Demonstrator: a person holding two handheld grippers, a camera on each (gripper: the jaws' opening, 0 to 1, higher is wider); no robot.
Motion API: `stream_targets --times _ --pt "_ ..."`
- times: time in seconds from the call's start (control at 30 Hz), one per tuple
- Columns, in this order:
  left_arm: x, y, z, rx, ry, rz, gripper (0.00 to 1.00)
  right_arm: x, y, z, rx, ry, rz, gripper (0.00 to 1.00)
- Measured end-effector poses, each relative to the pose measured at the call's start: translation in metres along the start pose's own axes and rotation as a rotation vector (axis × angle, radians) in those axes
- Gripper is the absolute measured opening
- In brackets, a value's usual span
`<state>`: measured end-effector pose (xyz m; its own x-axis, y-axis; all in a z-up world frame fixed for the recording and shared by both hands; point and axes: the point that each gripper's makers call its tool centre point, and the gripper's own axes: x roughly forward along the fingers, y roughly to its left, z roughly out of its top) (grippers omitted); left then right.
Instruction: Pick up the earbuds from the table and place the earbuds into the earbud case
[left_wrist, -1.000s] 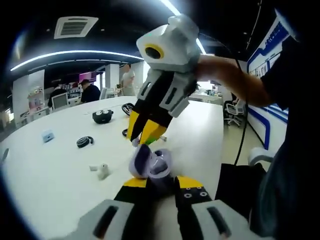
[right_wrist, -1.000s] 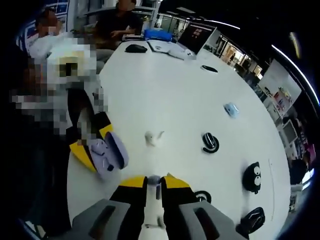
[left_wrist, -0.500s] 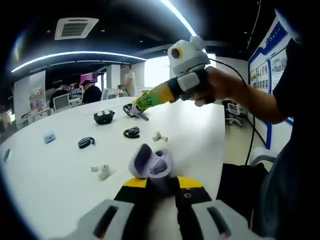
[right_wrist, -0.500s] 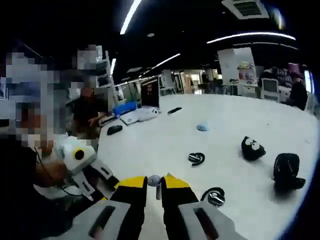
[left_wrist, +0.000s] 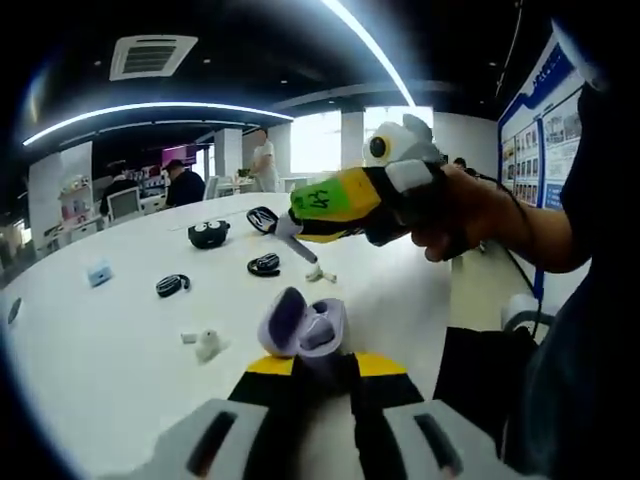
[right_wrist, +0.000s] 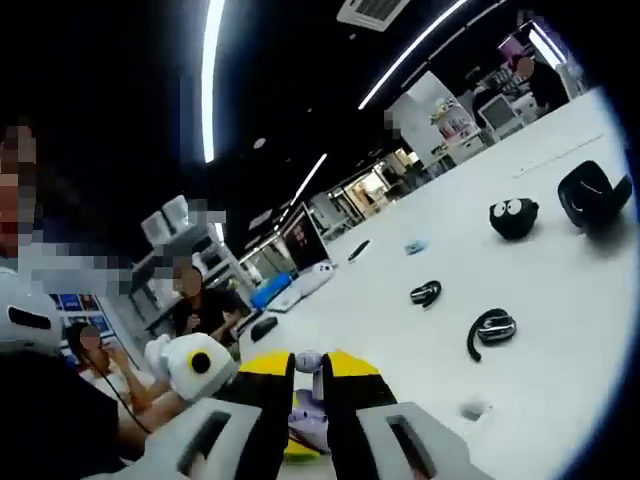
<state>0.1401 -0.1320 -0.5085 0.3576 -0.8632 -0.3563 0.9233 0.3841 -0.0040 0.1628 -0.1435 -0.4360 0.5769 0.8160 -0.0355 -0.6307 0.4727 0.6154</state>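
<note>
Left claw (left_wrist: 320, 365) clamping open lilac earbud case (left_wrist: 303, 327), lid up, above near tabletop (left_wrist: 90, 350) edge. Right claw (right_wrist: 308, 372) pinching white earbud (right_wrist: 308, 361) at its tips, jaws almost closed. Right claw also showing in left gripper view (left_wrist: 285, 228), hovering beyond case.

Earbud likely light, hard, slick: holding by stem, gentle squeeze.

Spare earbud (left_wrist: 205, 343) lying left of case; another (left_wrist: 316, 272) lying beyond it. Black earhooks (left_wrist: 171, 284), black pouch (left_wrist: 207, 233), blue item (left_wrist: 96, 272) scattered farther off, not blocking path.
</note>
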Motion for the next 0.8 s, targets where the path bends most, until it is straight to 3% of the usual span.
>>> stream_targets --times 0.1,0.4,0.8 --pt "0.0 0.0 0.0 -0.001 -0.001 0.003 0.21 0.001 0.005 -0.005 -0.007 -0.033 -0.008 0.11" --pt "0.001 0.0 0.001 -0.002 -0.003 0.0 0.21 -0.001 0.002 -0.012 -0.025 -0.052 -0.028 0.11" --pt "0.003 -0.001 0.001 -0.008 -0.007 -0.007 0.21 -0.005 -0.001 -0.022 -0.152 -0.049 -0.051 0.11"
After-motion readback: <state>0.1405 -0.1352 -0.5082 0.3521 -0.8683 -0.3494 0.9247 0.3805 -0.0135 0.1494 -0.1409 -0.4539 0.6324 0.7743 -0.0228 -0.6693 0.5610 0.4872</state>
